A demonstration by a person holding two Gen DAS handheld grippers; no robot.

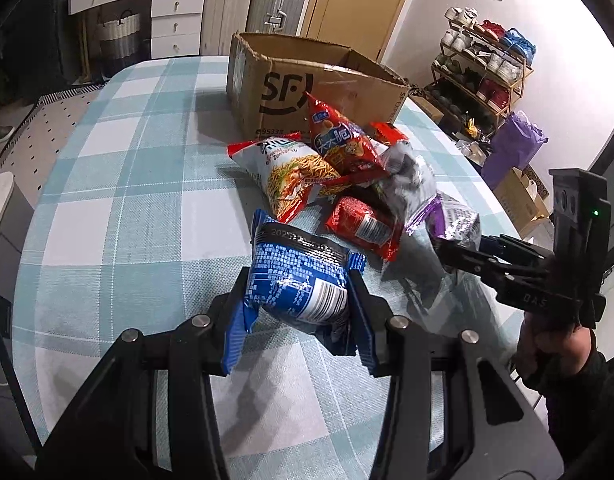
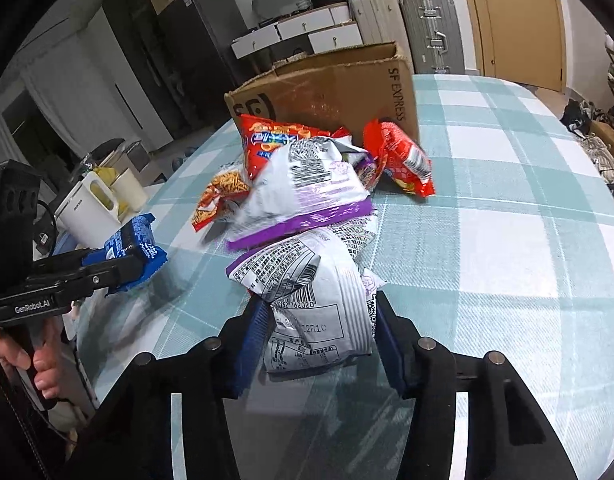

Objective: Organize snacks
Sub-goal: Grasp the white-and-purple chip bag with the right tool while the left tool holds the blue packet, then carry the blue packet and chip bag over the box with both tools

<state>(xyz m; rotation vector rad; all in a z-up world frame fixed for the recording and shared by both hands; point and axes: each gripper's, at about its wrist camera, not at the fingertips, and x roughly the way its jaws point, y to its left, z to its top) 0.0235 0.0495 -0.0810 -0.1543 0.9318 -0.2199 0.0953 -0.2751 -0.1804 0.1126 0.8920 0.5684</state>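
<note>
While the left gripper clamps its fingers on the blue snack pack above the checked desk, the right gripper pinches the white-and-purple bag beside the snack pile, near the cardboard box.

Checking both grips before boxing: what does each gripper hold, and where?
Left gripper pinches the blue packet across its middle; right gripper pinches the white-and-purple bag across its near end.
</note>
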